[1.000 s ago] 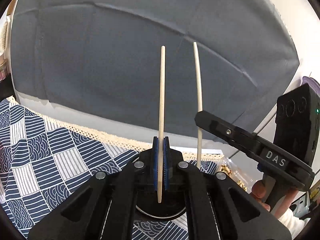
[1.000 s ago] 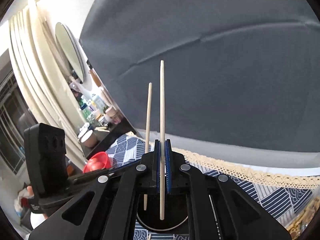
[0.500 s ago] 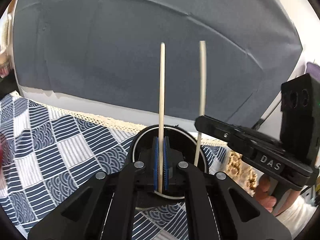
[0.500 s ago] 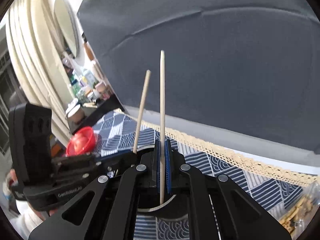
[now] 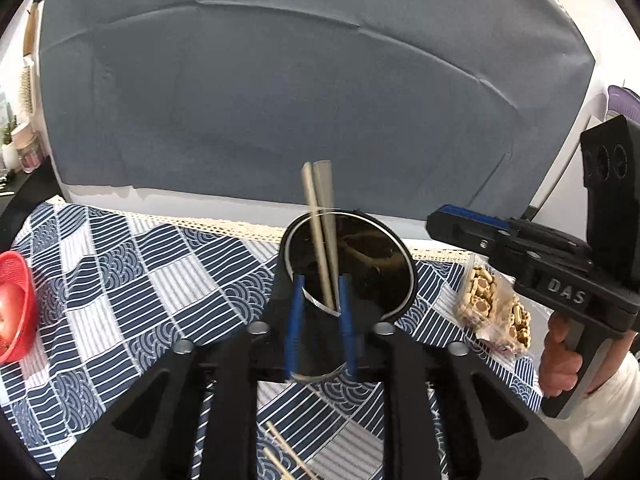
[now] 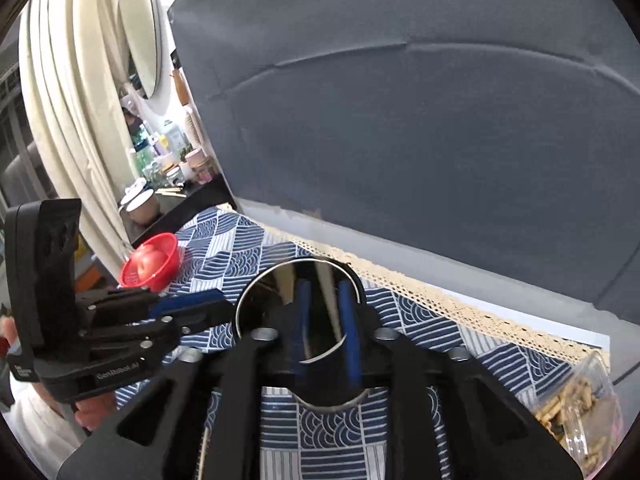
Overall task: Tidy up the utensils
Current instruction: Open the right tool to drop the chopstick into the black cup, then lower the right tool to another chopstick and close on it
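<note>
We see both chopsticks (image 5: 322, 216) dropping into the black cup (image 5: 394, 252); the left gripper (image 5: 320, 312) and the right gripper (image 6: 325, 320) have just been opening, their jaws now parted around nothing; more sticks (image 5: 280, 452) remain on the cloth.

Blue-and-white patterned cloth (image 5: 120, 280) spread over the desk, lace-edged at the back. Red bowl (image 6: 154, 266) of red fruit at its left end. Clear bag of biscuits (image 5: 492, 312) lying right. Grey backdrop (image 5: 280, 100) hung behind.
</note>
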`<state>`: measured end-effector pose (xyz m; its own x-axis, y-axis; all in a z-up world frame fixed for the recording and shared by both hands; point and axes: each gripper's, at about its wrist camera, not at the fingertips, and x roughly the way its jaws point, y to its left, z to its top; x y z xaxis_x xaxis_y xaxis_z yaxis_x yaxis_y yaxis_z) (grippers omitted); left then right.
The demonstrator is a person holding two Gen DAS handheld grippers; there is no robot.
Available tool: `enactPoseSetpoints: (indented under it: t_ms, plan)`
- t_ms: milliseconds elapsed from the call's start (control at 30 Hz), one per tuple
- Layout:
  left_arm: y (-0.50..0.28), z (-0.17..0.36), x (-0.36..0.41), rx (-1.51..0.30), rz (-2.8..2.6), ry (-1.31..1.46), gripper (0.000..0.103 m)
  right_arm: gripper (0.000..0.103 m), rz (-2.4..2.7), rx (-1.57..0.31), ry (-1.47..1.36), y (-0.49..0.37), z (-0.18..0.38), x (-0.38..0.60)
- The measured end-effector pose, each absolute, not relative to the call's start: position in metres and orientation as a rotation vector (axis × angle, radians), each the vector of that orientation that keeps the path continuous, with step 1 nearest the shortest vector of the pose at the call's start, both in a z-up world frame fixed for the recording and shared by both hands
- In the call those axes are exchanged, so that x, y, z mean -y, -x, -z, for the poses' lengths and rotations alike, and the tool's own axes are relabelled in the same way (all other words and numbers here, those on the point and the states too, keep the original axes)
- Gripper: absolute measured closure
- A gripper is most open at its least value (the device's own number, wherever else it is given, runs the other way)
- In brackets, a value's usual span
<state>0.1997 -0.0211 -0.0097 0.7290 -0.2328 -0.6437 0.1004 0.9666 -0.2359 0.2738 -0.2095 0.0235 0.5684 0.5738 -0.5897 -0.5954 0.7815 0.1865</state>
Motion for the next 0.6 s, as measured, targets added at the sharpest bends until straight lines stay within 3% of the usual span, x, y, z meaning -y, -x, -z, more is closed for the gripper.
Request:
enactPoseSetpoints:
  t_ms: [100,267,500,600]
  plan:
    - [-0.188,0.007,0.014,-0.733,0.163,0.184,0.067,0.07,-0.682,-0.675,0.054,-0.265,-0.026,0.212]
    - [-0.171,0.012,0.002,-0.758,0.115,0.162,0.042,0.046,-0.668,-0.665,0.061,-0.247,-0.025,0.217]
    - [-0.148,0.024,-0.014,-0.821,0.046,0.168,0.02,0.026,-0.636,-0.684,0.087,-0.227,-0.009,0.217]
    - [-0.14,0.032,-0.019,-0.85,0.017,0.155,0.016,0.018,-0.631,-0.693,0.094,-0.223,-0.002,0.216]
